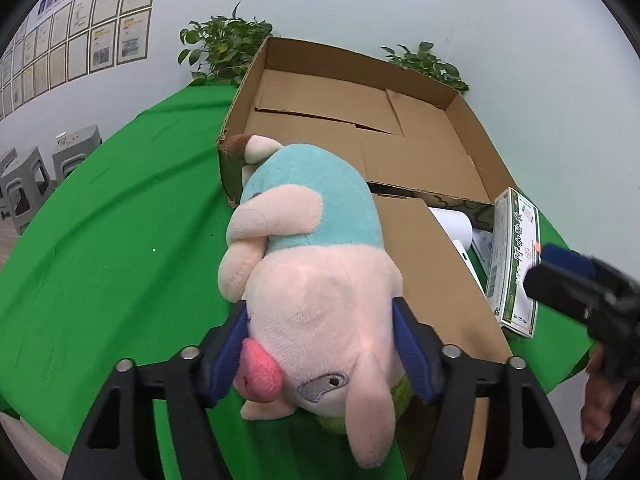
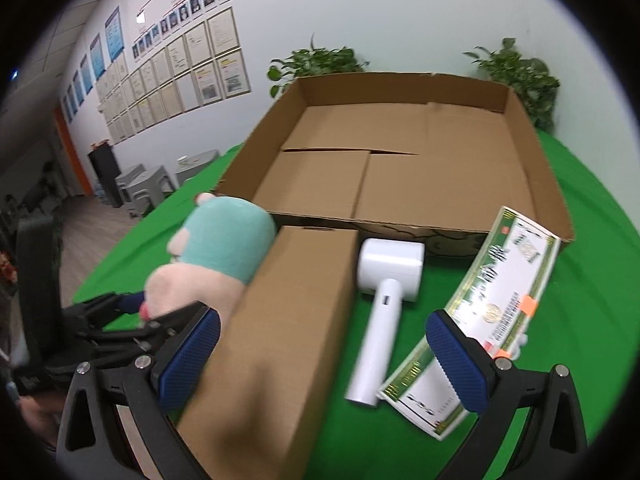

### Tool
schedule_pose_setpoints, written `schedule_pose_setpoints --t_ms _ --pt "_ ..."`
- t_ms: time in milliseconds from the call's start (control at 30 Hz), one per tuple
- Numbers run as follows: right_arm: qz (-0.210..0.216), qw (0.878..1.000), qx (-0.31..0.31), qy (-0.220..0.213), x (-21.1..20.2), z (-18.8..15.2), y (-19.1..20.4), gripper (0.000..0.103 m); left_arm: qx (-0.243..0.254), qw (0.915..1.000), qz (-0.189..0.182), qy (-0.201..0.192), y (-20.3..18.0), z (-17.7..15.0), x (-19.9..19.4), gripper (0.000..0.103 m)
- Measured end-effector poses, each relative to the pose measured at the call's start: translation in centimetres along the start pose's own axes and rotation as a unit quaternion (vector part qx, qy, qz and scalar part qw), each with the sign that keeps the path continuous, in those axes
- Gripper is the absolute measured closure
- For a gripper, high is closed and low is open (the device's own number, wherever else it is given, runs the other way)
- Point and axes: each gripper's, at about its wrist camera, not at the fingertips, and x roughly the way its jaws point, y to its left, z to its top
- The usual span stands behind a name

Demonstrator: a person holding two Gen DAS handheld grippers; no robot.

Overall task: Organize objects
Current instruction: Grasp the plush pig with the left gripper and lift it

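step: grasp plush, judged | left claw (image 1: 320,344) clamped on plush (image 1: 316,280) head, plush on bench (image 1: 100,240) beside tray (image 1: 472,108) wall | right claw (image 2: 324,360) open, empty, above carton (image 2: 280,340) and white tool (image 2: 384,300) | next: likely lift plush over wall into tray

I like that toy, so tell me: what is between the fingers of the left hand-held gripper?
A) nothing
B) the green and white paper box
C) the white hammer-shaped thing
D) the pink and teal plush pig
D: the left hand-held gripper has its blue pads on both sides of the pink and teal plush pig's head.
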Motion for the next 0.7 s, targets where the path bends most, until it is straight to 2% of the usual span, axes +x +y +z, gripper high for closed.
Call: schedule_pose_setpoints --t_ms 100,200,300,400,567,700 --pt "0.028 0.999 -0.011 0.016 0.5 1.7 1.1 0.001 -0.002 1.0 -0.004 -0.001 0.2 -0.1 -0.8 0.045" --pt "0.081 0.995 -0.026 0.045 1.7 3.1 3.3 0.001 0.009 0.9999 0.012 -0.008 0.4 -0.4 -2.5 0.045" --pt "0.134 0.987 -0.035 0.079 3.6 3.7 6.2 0.001 -0.002 0.9999 0.015 -0.006 1.6 -1.5 -4.4 0.045" --pt "0.17 0.976 -0.04 0.131 6.4 3.0 8.9 0.001 -0.016 0.9998 0.009 -0.005 2.9 -3.2 -5.8 0.045" --pt "0.195 0.958 -0.034 0.206 9.8 1.1 11.5 0.001 -0.02 0.9998 -0.002 -0.004 4.2 -4.3 -7.4 0.046" --pt "0.176 0.96 -0.04 0.214 10.1 0.9 12.4 0.001 -0.023 0.9997 -0.004 -0.009 4.9 -4.8 -8.0 0.048"
